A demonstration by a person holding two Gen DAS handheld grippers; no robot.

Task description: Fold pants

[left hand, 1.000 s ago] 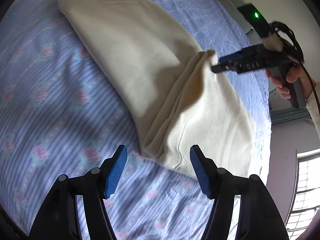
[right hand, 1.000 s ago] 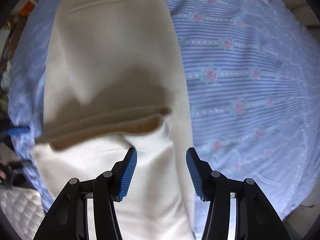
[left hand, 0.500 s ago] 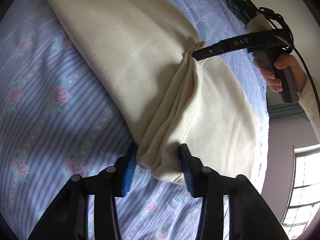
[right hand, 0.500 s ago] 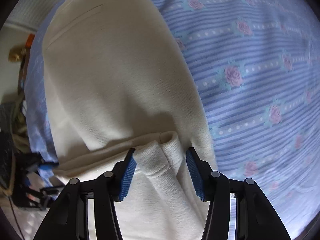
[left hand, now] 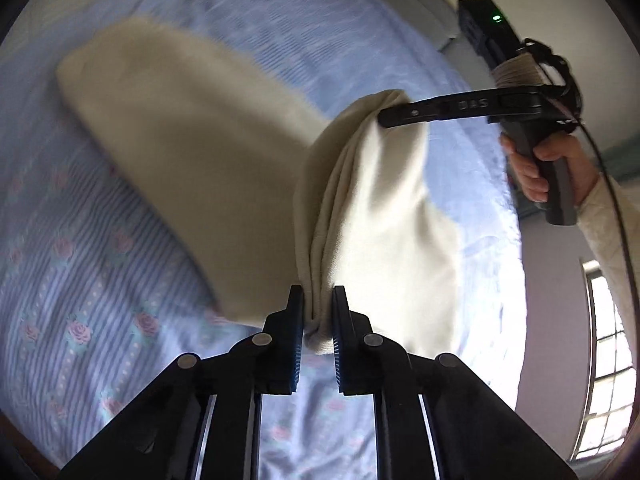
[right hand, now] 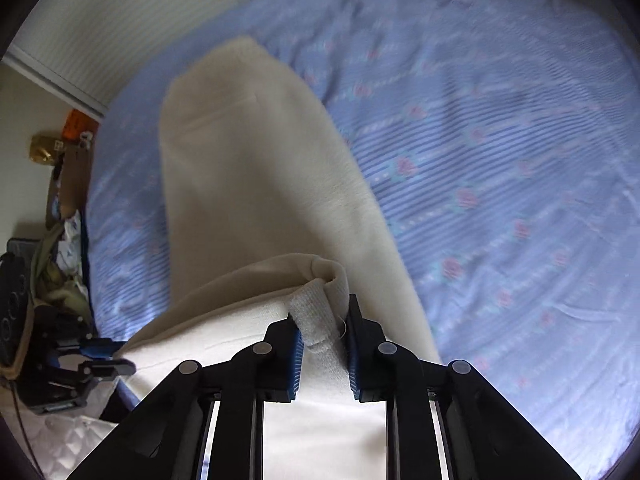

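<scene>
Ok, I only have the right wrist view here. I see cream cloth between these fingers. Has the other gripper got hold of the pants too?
Observer: Yes. In the left wrist view the left gripper is closing on a bunched edge of the pants, with cloth between its pads.
Operator: What does my gripper look like from there?
Observer: The right gripper is lifting a raised fold above the bedsheet.
Operator: Anything on that side I can't see?
Observer: A window at the far right, and the hand on the right gripper's handle.
</scene>
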